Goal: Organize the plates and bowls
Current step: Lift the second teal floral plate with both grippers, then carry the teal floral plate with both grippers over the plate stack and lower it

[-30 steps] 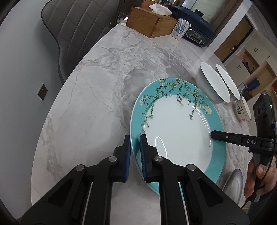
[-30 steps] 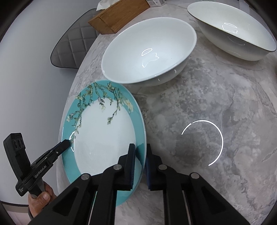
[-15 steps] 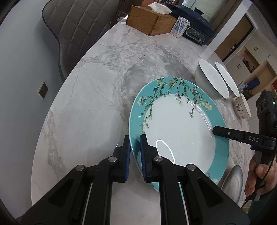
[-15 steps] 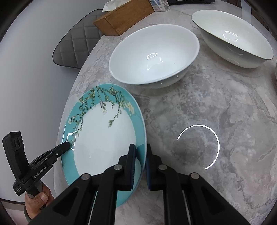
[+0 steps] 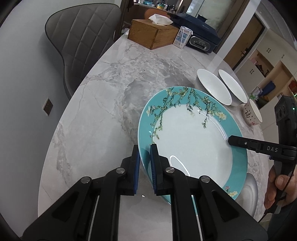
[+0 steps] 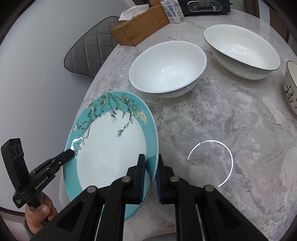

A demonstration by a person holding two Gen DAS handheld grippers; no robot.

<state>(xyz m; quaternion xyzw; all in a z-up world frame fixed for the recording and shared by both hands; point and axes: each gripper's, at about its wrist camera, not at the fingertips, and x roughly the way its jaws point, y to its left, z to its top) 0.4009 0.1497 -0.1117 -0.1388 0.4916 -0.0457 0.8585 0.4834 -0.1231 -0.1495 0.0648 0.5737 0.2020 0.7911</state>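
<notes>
Lifted since a second ago, the teal plate hangs tilted over the marble table near its front edge, left gripper and right gripper clamped on opposite rims. Beyond it two empty white bowls stand side by side; a small patterned bowl sits near the right edge.

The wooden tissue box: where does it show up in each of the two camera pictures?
Left wrist view: the wooden tissue box is at top centre, on the table's far end.
Right wrist view: it is at the top, left of centre.
Shared landmark: the small milk carton standing just right of it.
</notes>
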